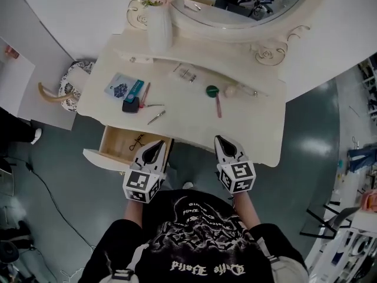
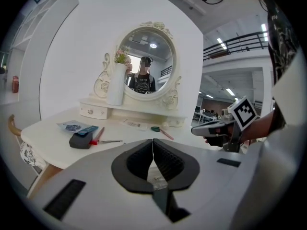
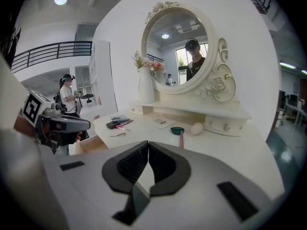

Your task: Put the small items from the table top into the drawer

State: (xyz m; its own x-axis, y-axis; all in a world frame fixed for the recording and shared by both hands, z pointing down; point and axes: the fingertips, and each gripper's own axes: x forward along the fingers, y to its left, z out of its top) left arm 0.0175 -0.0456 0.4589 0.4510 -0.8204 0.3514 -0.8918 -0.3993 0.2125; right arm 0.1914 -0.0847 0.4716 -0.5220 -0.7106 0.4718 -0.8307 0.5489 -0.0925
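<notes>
The small items are lying on the white table (image 1: pixel 259 128). A black case (image 1: pixel 130 105), a red pen (image 1: pixel 144 94) and tweezers (image 1: pixel 156 117) are on the left, and a green disc (image 1: pixel 212 91) with a pink stick (image 1: pixel 218 106) is near the middle. The drawer (image 1: pixel 118 149) is standing open under the table's left front, with scissors (image 1: pixel 137 141) lying inside. The left gripper (image 1: pixel 158 147) is hovering just beside the drawer and the right gripper (image 1: pixel 222 141) at the table's front edge. Both are holding their jaws together on nothing. A vase (image 1: pixel 159 25) is standing beside the mirror (image 1: pixel 235 10).
</notes>
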